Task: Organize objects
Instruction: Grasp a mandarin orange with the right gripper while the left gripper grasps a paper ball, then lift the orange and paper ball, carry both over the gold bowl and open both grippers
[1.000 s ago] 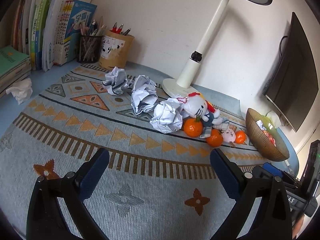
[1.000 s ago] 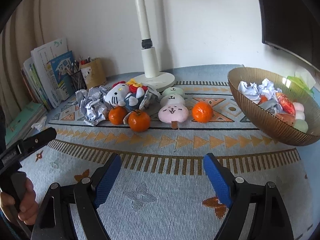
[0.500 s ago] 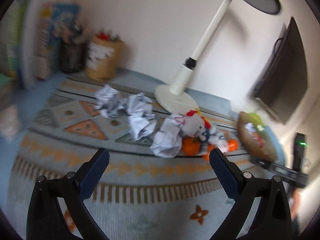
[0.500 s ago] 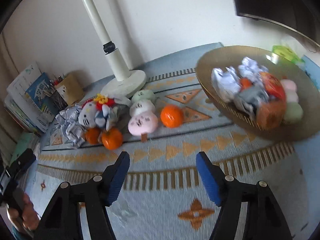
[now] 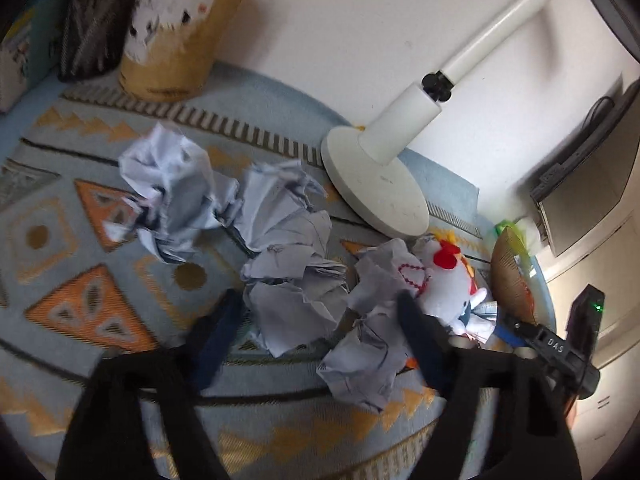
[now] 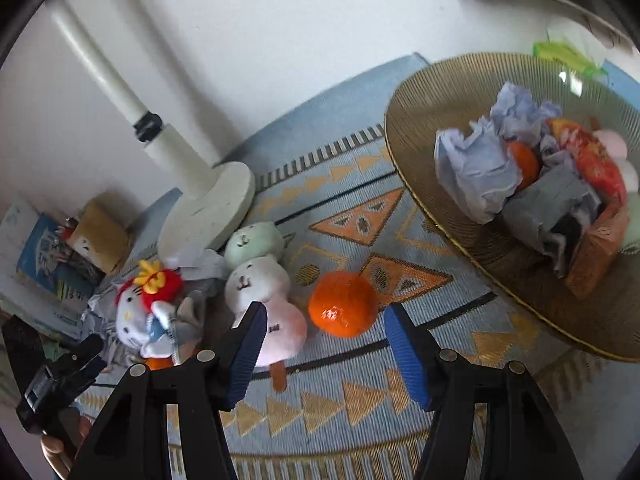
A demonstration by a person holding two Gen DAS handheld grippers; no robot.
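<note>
The left gripper (image 5: 320, 328) has just been closing, and its blue pads now sit on each side of a crumpled paper ball (image 5: 296, 304) without clearly squeezing it. Two more paper balls lie close by, one (image 5: 176, 192) toward the pen cup (image 5: 176, 40) and one (image 5: 368, 344) against the white cat toy (image 5: 448, 284). The lamp base (image 5: 372, 184) stands near the mat's far edge. The right gripper (image 6: 324, 348) has also just been closing; it is half wide, and an orange (image 6: 344, 304) lies just past its tips. A pink bunny toy (image 6: 272, 320) crowds its left pad. The brown bowl (image 6: 432, 92) sits by the mat's right edge, already holding paper and fruit.
</note>
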